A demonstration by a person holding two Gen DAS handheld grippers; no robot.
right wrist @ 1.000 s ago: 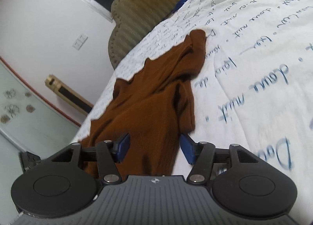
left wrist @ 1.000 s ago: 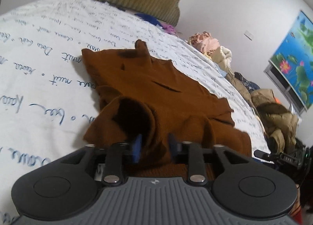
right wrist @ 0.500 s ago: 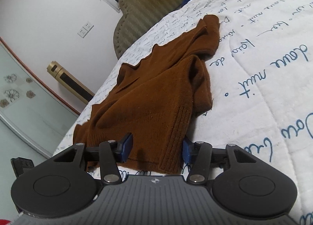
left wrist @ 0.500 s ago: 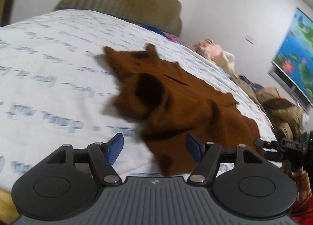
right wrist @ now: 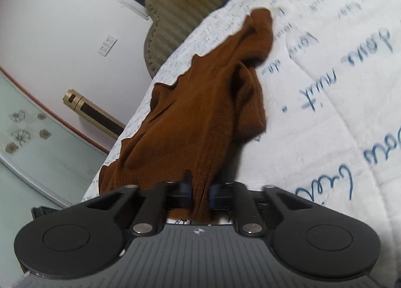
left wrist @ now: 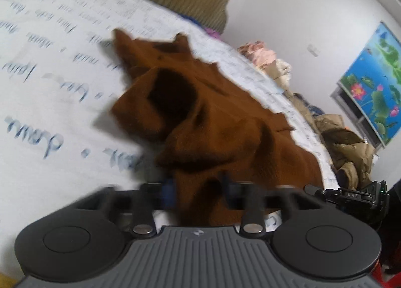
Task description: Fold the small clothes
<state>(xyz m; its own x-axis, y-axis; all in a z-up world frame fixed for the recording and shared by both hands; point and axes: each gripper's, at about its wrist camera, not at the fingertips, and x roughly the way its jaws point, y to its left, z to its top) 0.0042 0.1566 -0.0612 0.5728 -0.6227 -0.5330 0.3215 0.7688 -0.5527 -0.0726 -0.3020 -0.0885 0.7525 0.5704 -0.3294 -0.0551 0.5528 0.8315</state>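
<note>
Two claws grip one brown knitted sweater [left wrist: 220,122] that lies rumpled on a bed covered by a white quilt [left wrist: 50,92] printed with blue handwriting. The left claw [left wrist: 198,187] tips downward toward the bed, and its jaws have just been closing; they now pinch a fold of the sweater's near edge, the blue pads partly sunk in the cloth, though this view is blurred. The right claw [right wrist: 199,194] points along the bed at a shallower tilt, and its jaws too have just been closing; they are pressed onto the ribbed hem of the sweater, which hangs down between them. From the right wrist view the garment stretches away from the claw toward a sleeve end [right wrist: 260,20] near the beige striped headboard [right wrist: 180,0]. In the left wrist view an open cuff [left wrist: 173,92] gapes dark on top of the bunched cloth. A heap of other clothes [left wrist: 345,142] sits past the bed's far edge, below a lotus picture [left wrist: 373,87] on the wall. The right claw's black tip [left wrist: 351,195] shows at the left view's right edge.
</note>
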